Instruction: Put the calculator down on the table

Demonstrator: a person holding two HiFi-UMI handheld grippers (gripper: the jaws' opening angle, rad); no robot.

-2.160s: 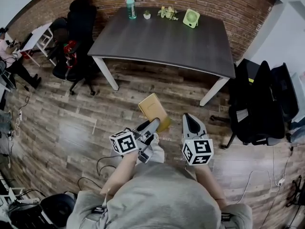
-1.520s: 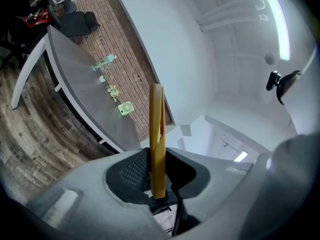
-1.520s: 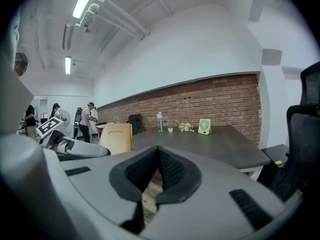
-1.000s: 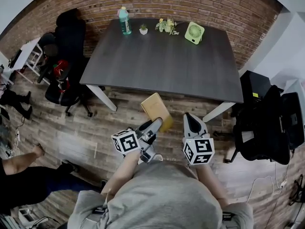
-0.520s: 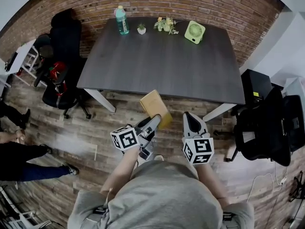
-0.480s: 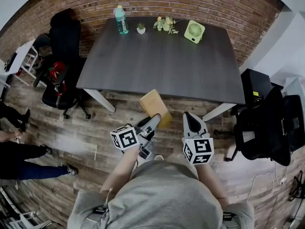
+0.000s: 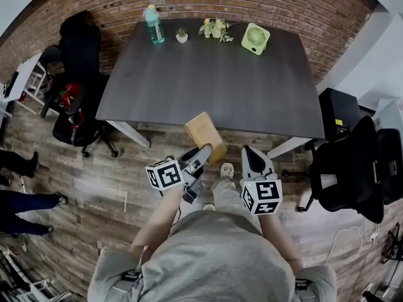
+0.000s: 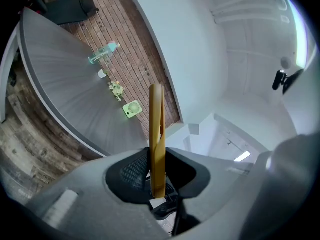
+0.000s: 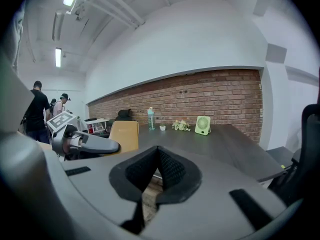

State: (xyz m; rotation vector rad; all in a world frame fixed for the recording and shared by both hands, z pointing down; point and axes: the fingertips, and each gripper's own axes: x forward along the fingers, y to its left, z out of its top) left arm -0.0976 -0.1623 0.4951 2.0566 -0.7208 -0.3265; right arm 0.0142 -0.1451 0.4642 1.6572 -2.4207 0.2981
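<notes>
A flat tan calculator (image 7: pixel 204 134) is held edge-up over the wooden floor, just short of the dark table's (image 7: pixel 214 74) near edge. My left gripper (image 7: pixel 203 151) is shut on the calculator's lower end. In the left gripper view the calculator (image 8: pixel 156 129) stands edge-on between the pads of the left gripper (image 8: pixel 157 181). My right gripper (image 7: pixel 253 156) hangs beside it on the right, shut and holding nothing. In the right gripper view the right gripper (image 9: pixel 158 153) has its pads together, and the calculator (image 9: pixel 125 135) shows at its left.
At the table's far edge stand a bottle (image 7: pixel 152 24), a small pot (image 7: pixel 181 36), flowers (image 7: pixel 214 28) and a green fan (image 7: pixel 255 38). Black office chairs (image 7: pixel 79 74) flank the table on the left, and another (image 7: pixel 352 162) is on the right. A person's legs (image 7: pixel 19 200) show at far left.
Both grippers and the calculator have come closer to the table's near edge. The calculator now overlaps that edge in the head view. The people at left have shifted.
</notes>
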